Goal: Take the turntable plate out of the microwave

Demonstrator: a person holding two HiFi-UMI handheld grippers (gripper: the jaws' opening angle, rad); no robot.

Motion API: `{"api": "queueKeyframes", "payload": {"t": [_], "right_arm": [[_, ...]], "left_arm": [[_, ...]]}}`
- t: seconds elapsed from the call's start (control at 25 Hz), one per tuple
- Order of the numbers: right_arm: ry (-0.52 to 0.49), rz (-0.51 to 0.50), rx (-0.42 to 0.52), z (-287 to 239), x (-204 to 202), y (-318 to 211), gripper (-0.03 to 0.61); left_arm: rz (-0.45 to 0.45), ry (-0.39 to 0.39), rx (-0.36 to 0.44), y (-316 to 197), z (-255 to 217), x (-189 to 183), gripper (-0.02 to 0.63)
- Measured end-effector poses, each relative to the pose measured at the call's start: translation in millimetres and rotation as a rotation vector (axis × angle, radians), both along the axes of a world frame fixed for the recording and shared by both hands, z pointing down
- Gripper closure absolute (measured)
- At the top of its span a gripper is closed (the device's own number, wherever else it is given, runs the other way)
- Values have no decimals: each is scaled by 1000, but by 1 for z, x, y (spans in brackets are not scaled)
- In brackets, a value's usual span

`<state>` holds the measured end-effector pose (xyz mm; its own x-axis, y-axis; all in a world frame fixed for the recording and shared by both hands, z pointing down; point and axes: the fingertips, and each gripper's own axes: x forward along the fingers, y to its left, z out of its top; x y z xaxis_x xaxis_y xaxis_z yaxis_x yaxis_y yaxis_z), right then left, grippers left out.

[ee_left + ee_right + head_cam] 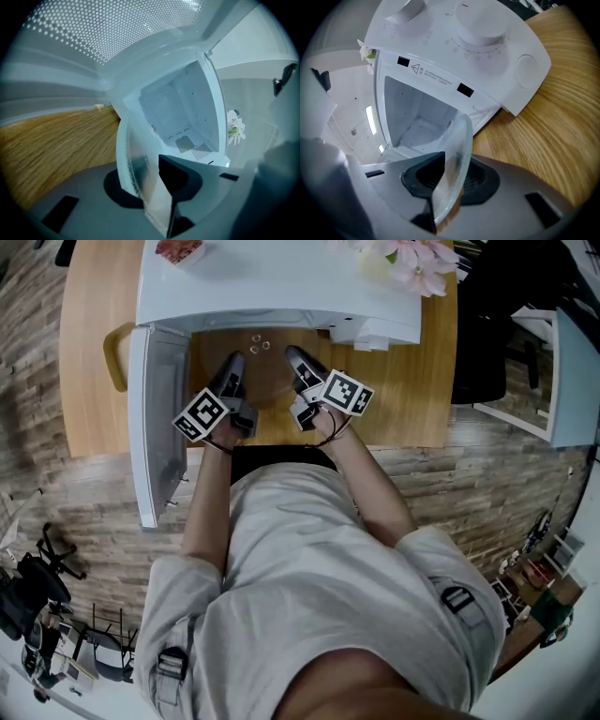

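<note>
Here the person stands in front of a white microwave (pixel 272 287) that sits on a wooden table (pixel 94 352), and its door (pixel 155 418) is swung open to the left side. The turntable plate (pixel 265 381), a round piece of clear glass, is outside the oven, in front of the opening and over the table top, held between the two grippers. The left gripper (pixel 232 362) pinches the left rim of the plate; in the left gripper view the glass edge (pixel 133 164) runs between the two grey jaws and the dark pad (pixel 176 176) presses on it. The right gripper (pixel 292 354) pinches the opposite rim in the same way, and in the right gripper view the curved glass (pixel 454 159) is clamped between its pads. Both grippers point toward the oven and a little downward. Behind the plate the white cavity (pixel 183 117) is seen with its perforated back corner, and the control panel with two knobs (pixel 480 28) is at the right of the opening. Pink flowers (pixel 417 263) lie on top of the microwave.
</note>
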<state>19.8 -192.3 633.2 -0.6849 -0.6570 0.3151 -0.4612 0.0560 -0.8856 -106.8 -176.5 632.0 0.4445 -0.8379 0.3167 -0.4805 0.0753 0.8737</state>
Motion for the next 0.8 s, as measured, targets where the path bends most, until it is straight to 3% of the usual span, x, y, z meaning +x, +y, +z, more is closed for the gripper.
{"api": "queueKeyframes", "payload": {"t": [0.8], "right_arm": [[8, -5, 27, -17, 13, 43, 477]], "left_arm": [[28, -44, 30, 43, -16, 14, 502]]}}
